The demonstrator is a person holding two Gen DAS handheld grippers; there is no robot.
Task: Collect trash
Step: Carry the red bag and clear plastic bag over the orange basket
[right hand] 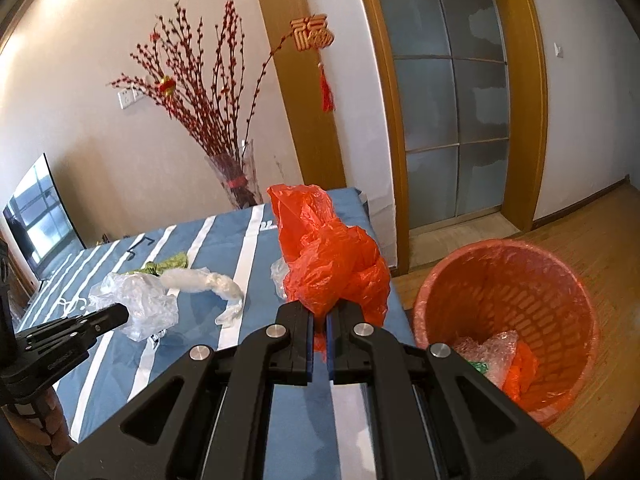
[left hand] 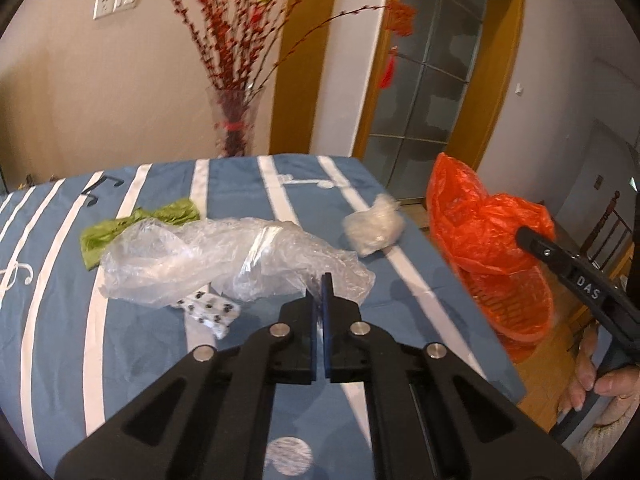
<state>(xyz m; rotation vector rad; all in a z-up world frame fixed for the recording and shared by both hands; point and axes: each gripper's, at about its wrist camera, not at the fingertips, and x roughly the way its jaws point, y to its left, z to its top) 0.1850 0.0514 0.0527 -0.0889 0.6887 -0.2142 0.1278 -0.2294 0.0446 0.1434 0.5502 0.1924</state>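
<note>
Right tongs pinch the orange bag.
Your left tongs grip the clear plastic: light, limp, slippery; pinch bunched folds.

Beige wall, wood floor, frosted-glass door, TV.

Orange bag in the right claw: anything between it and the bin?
Nothing visible. The right claw is shut on the orange plastic bag over the table edge; the orange bin stands open on the floor beside it, already holding some trash.
</note>
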